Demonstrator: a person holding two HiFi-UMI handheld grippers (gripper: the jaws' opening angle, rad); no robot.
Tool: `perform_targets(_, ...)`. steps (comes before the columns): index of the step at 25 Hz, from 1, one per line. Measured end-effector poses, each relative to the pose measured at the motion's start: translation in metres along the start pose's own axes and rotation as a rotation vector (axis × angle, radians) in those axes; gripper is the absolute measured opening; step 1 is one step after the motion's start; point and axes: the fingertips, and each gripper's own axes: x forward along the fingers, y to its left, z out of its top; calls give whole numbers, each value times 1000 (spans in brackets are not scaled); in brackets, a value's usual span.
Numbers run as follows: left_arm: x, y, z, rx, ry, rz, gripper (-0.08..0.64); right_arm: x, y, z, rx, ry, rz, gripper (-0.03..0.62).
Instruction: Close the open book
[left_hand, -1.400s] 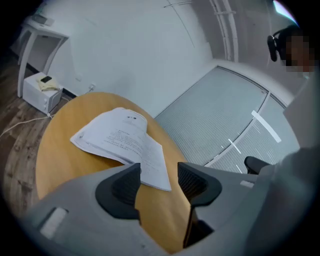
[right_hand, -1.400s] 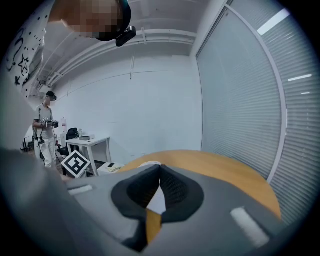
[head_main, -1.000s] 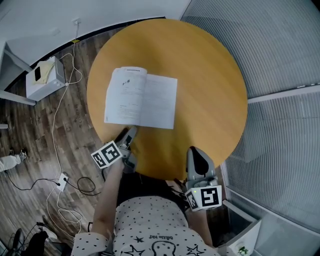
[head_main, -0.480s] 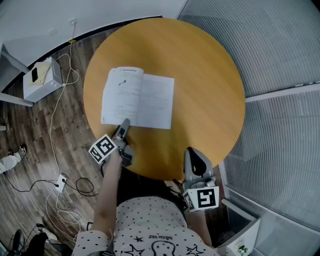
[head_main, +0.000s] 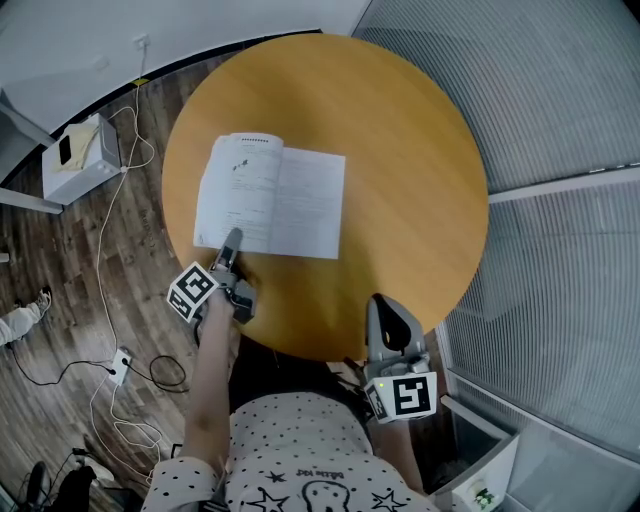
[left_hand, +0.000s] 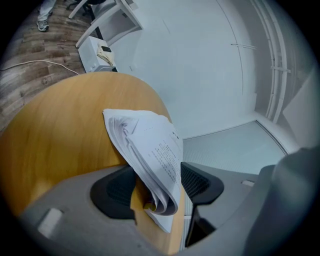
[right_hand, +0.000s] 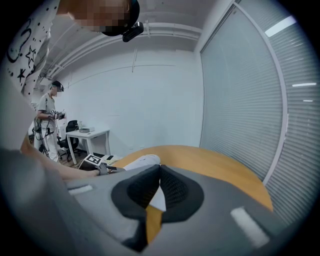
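Straddled left pages of the book (head_main: 272, 196) near left edge of the table (head_main: 400, 150) with left gripper (head_main: 231, 240) spread; best pinched firmly, then swung rightward. Held right gripper (head_main: 390, 320) pressed together, empty.

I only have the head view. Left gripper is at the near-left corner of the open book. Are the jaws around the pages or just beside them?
Observer: Around them. In the left gripper view, the left gripper has its jaws apart, with the left-hand page edge of the open white paper book between them. They are not clamped.
Operator: Are the pages flat there?
Observer: No. That sheaf bows up in a curl off the round orange-brown wooden table.
Operator: And the right gripper's jaws?
Observer: In the right gripper view, the right gripper has its pads meeting at the tips with nothing held. It points across the table toward the book.
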Motion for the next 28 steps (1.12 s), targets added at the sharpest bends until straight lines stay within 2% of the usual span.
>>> perform_targets(4,-3,6,8,-33,-31,-7,274,1,0,-1,-1,2,-2,5)
perform_targets(5,-5,7,10,-37,-39,-10,251,0,0,0,-1,2,-2,5)
perform_targets(7,-7,7,10,-35,-48,-18,161,0,0,1,-1,3,-3,5)
perform_targets(14,-11,-14,6,85,-59,-81,65,0,-10,-3,5,1,-15,5)
perform_targets(19,-18,-30,1,200,-55,-87,38,-10,-19,3,10,-5,-55,5)
perform_targets(28,-19,-40,1,243,-39,-83,35,-25,-30,8,34,-20,-99,5)
